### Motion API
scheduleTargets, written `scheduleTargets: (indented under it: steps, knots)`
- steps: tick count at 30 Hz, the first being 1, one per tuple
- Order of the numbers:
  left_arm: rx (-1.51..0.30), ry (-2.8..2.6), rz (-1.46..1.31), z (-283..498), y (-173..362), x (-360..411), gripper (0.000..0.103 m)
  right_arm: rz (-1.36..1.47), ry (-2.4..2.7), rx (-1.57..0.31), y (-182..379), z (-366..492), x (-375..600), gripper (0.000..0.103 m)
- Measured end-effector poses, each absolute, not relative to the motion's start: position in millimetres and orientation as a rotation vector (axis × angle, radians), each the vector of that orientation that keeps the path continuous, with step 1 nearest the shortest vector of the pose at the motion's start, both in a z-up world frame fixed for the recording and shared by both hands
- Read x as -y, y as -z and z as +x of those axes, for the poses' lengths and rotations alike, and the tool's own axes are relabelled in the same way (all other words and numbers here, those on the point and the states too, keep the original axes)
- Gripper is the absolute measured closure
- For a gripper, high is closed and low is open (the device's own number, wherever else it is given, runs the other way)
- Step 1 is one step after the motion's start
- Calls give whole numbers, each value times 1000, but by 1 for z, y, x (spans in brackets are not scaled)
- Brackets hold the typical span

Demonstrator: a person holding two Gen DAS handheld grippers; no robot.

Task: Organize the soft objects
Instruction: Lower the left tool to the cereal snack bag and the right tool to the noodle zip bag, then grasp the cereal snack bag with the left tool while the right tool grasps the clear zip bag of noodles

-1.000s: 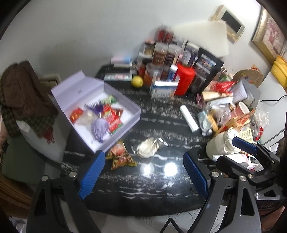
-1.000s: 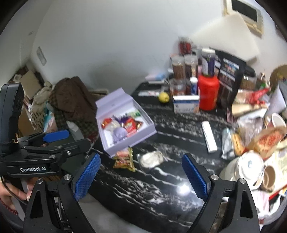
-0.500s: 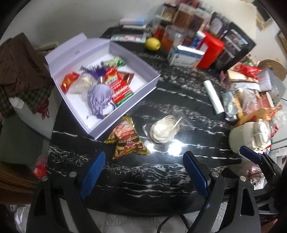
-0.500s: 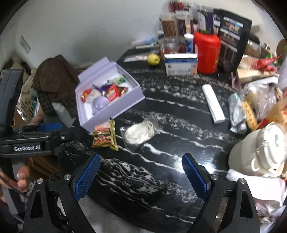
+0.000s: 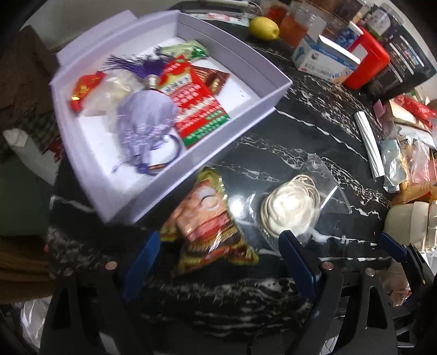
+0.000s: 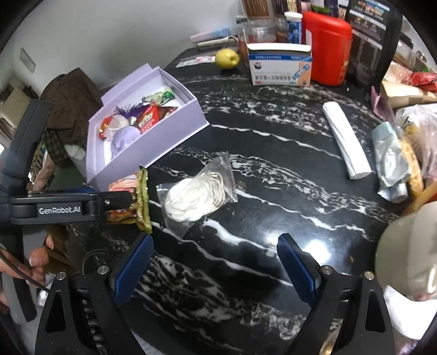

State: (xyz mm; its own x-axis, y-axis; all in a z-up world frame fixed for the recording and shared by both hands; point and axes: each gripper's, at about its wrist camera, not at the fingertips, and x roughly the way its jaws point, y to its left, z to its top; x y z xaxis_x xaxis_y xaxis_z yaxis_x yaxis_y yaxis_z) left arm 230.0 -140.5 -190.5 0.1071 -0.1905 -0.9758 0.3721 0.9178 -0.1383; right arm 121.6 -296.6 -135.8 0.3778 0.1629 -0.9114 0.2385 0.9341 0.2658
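A lavender box (image 5: 174, 177) lies open on the black marble table, holding a lilac pouch (image 5: 147, 117), a red packet (image 5: 196, 109) and other small wrapped items. In front of it lies a red-and-yellow snack packet (image 5: 210, 226). My left gripper (image 5: 218, 259) is open and points steeply down, its blue pads on either side of the packet's near end without touching it. Right of the packet sits a clear bag of white pads (image 6: 196, 196). My right gripper (image 6: 215, 270) is open and empty, just short of that bag. The left gripper's finger (image 6: 114, 202) hides part of the snack packet (image 6: 128, 188).
A lemon (image 5: 263, 24), a medicine box (image 6: 278, 65) and a red canister (image 6: 326, 46) stand at the back. A white roll (image 6: 345, 142), foil packs and a cream jar (image 5: 409, 221) crowd the right. Brown cloth (image 6: 71, 101) hangs left of the table. A hand (image 6: 38, 259) grips the left handle.
Both grippers have come down toward the table and tilted more steeply. The snack packet and the clear bag now sit much closer, with the packet between the left fingers.
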Motion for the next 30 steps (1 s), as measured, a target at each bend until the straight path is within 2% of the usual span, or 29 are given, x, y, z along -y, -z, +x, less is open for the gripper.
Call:
scheduleTargets:
  steps: [3,4,6,8,12,18,30]
  knots:
    - [-1406,393,210,231,203,148,17,403,50,-1206,149,126,297,10]
    - [-1405,396,218,230,205,150,24,407,48,-1212,153,126,298,10]
    - [-1406,394,250,229,210,151,31,424,46,-1221,160,127,299,10]
    - [-1395,377,280,227,212,151,45,443,40,-1217,164,128,300,10]
    - [-1397,386,272,225,214,146,50,442,32,-1204,166,133,299,10]
    - [-1392,335,345,217,213,141,52,383,18,-1177,172,153,289,10]
    - [-1455,298,275,211,216,96,52,358,-39,-1197,196,179,276,8]
